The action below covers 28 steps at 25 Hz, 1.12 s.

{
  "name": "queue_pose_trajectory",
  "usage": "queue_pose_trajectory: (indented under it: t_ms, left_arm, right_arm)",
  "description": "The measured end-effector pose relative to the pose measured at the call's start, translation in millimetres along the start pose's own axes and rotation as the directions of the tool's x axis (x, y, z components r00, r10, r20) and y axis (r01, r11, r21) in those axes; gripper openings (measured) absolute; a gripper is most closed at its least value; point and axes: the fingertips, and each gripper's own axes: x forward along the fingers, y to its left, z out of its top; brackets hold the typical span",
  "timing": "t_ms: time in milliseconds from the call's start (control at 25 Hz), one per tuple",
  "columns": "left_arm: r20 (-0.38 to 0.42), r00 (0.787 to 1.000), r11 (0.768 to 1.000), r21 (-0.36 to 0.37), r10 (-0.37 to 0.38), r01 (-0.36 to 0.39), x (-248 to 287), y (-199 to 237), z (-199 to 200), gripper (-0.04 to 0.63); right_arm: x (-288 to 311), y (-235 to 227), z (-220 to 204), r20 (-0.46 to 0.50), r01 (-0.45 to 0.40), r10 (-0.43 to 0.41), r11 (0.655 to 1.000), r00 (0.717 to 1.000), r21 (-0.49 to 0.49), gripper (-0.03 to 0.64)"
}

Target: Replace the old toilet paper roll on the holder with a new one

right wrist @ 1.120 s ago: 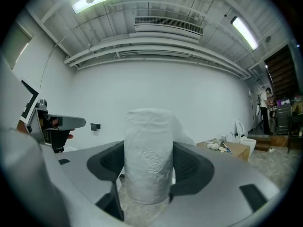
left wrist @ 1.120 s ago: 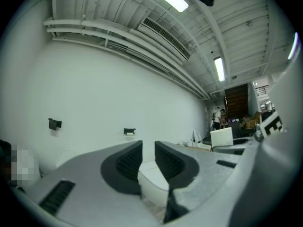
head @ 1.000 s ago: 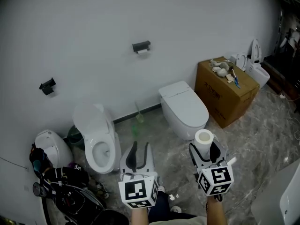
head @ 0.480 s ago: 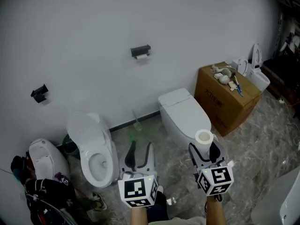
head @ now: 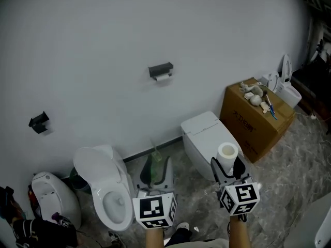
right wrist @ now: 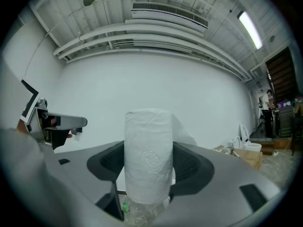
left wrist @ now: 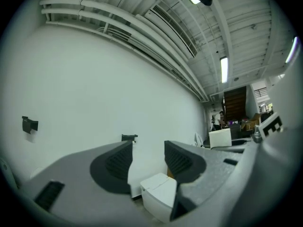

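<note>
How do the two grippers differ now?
Left gripper: jaws apart, nothing between them; right gripper: jaws clamped on an upright toilet paper roll. In the head view, left gripper is beside the open toilet, right gripper before the closed toilet. Both face the white wall.

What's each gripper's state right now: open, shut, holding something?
Left gripper: open, nothing between its jaws.
Right gripper: shut on the toilet paper roll.

Left tongs [head: 156,163]: light grey moulded shell, two long jaws, dark ribbed pads [left wrist: 117,163] on the inner faces, a dark rectangular slot [left wrist: 49,194] in each side. Right tongs [head: 227,163]: same build. Each has a white rear cube [head: 154,211] with black square markers.
</note>
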Motion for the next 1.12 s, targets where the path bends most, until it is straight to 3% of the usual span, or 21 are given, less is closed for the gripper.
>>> queue_pose_trajectory:
  t_ms: [480,760,1120]
  left_arm:
    - [-0.035,0.999,1.0,-0.01,-0.003,0.003,76.0,56.5,-19.5,0.193]
    - [-0.049,0.998,0.999,-0.011,0.042,-0.042,123.2,79.8,-27.6,0.193]
    - [-0.049,0.992,0.993,-0.002,0.115,-0.115,221.3,110.9,-28.2,0.193]
  right_arm:
    - [93.7,11.4,-13.7,-0.044,-0.001,0.002,1.0,0.999,0.01,0.305]
    - [153.2,1.6,-15.5,-0.048,-0.032,0.032,0.999,0.998,0.007,0.305]
    - [266.1,-29.4,-8.0,-0.039,-0.087,0.087,0.996,0.995,0.012,0.305]
